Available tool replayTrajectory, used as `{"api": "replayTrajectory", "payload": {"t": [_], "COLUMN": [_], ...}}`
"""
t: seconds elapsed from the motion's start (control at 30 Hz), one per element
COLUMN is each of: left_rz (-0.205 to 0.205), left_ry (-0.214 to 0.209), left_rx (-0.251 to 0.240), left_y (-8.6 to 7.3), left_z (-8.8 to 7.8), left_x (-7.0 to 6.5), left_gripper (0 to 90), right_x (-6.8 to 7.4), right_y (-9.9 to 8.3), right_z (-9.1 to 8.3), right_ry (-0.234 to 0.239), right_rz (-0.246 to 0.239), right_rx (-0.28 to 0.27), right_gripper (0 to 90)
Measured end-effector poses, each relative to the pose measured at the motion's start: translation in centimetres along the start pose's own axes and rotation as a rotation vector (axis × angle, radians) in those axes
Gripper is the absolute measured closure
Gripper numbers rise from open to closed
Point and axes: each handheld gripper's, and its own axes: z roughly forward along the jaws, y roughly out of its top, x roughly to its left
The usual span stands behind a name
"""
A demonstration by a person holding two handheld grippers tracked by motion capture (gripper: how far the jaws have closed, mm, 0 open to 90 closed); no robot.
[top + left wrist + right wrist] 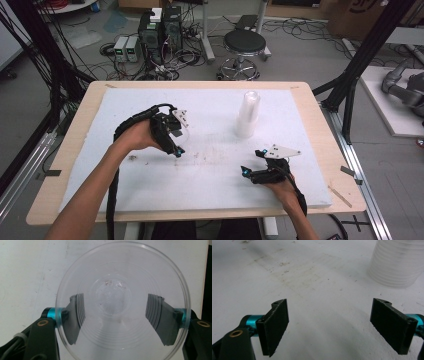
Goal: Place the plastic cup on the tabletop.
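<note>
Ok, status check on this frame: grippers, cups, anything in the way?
Left gripper shut on clear cup. Right gripper open, empty. Cup stack upright on white board. Nothing between.

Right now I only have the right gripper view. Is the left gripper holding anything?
Observer: Yes. The left gripper grips a single clear cup, with the cup's mouth facing its camera.
Operator: Where is it relative to the stack I see?
Observer: In the high view it sits left of the cup stack, apart from it.
Operator: Anything beyond the table?
Observer: A black stool stands on the floor past the far edge.
</note>
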Motion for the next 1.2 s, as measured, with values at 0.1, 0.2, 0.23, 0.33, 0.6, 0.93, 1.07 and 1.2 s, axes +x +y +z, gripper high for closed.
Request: {"api": "replayTrajectory", "payload": {"t": [0.1,0.2,0.23,0.33,0.6,0.93,1.07,1.2], "left_rz": [-0.005,-0.010,-0.016,-0.012,-0.007,-0.016,-0.015,-0.012], "left_ry": [0.005,0.014,0.014,0.000,-0.012,-0.012,-0.007,-0.001], "left_rx": [0.013,0.031,0.033,0.049,0.096,0.091,0.090,0.080], "left_y": [0.0,0.0,0.0,0.1,0.8,1.1,1.3,1.2], "left_z": [0.3,0.8,1.1,2.0,4.4,5.2,5.3,5.5], "left_x": [0.3,0.6,0.7,1.0,1.5,1.4,1.3,1.4], "left_gripper": [31.7,31.9,31.9,31.9,32.0,32.3,32.1,25.9], "right_x": [0.0,0.0,0.1,0.1,0.1,0.1,0.2,0.2], "right_y": [0.0,0.0,0.0,0.0,0.0,0.0,0.0,0.0], "right_z": [0.0,0.1,0.0,0.0,0.1,0.1,0.1,0.1], "right_ry": [-0.001,0.001,0.001,0.000,-0.002,-0.005,-0.001,-0.003], "right_rz": [0.000,-0.006,-0.003,-0.008,-0.016,-0.018,-0.012,-0.014], "right_rx": [0.002,0.001,0.005,0.006,0.009,0.010,0.016,0.014], "right_gripper": [15.0,14.9,14.9,15.0,15.0,15.0,15.0,15.0]}}
